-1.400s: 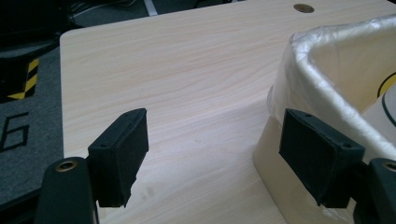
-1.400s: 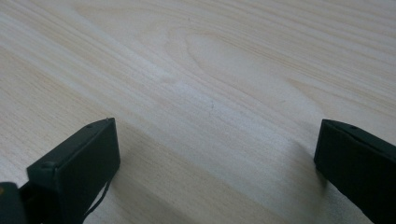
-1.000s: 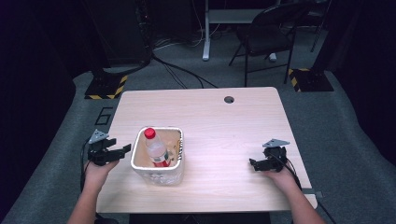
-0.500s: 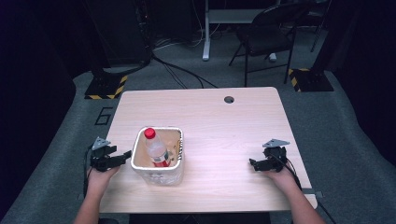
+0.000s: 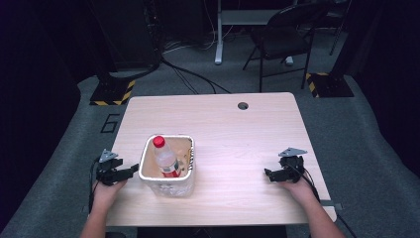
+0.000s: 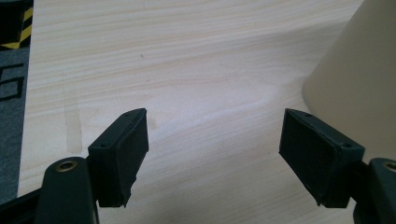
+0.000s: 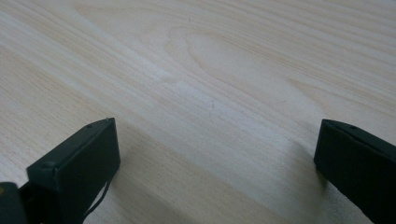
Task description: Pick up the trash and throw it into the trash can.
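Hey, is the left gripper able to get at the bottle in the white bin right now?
Probably yes: the left gripper is open beside the bin, and the bottle stands above the rim, nothing covering it.

Overhead of light wood table (image 5: 233, 124) w/ round cable hole (image 5: 242, 105) near far edge. White tub (image 5: 167, 166) at front-left, holding clear bottle (image 5: 165, 159) w/ red cap (image 5: 158, 141) and red label, upright or nearly so. Left gripper (image 5: 130, 170) just beside tub's left wall, at table's left edge; contact unclear. Right gripper (image 5: 268, 173) near front-right, well apart from tub. Jaw states not resolvable. Beyond table: grey carpet, black chair (image 5: 280, 39), floor cables (image 5: 188, 79).
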Tool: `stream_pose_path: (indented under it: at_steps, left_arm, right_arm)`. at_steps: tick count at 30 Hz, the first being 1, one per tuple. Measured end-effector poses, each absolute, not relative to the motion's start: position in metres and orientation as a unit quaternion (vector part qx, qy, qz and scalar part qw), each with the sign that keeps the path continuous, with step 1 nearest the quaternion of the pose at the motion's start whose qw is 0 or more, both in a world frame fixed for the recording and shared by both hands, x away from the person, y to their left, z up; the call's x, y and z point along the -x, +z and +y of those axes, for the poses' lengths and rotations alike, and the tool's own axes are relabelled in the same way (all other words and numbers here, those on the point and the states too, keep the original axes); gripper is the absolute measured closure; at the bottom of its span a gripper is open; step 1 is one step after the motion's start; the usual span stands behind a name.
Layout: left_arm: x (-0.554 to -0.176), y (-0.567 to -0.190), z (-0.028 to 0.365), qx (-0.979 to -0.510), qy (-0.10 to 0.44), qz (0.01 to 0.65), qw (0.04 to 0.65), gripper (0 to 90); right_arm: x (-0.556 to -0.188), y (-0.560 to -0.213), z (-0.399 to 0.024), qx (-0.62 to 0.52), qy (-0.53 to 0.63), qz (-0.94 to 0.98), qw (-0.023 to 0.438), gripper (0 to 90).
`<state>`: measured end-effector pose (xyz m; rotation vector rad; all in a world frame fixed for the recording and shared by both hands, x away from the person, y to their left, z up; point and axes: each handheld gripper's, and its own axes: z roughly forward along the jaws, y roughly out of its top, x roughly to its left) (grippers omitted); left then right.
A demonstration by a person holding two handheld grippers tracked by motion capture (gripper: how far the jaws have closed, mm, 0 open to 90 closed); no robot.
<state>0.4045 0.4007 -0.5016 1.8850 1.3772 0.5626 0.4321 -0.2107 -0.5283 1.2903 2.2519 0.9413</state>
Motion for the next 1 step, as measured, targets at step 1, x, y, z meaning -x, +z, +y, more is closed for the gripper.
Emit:
stream_pose_path:
  at_steps: [1]
  left_arm:
    - [-0.4046, -0.5028, 0.4005, -0.733, 0.219, 0.535, 0.359, 23.7]
  right_arm:
    - [-0.4321, -0.5283, -0.2107, -0.459, 0.335, 0.801, 0.189, 0.0]
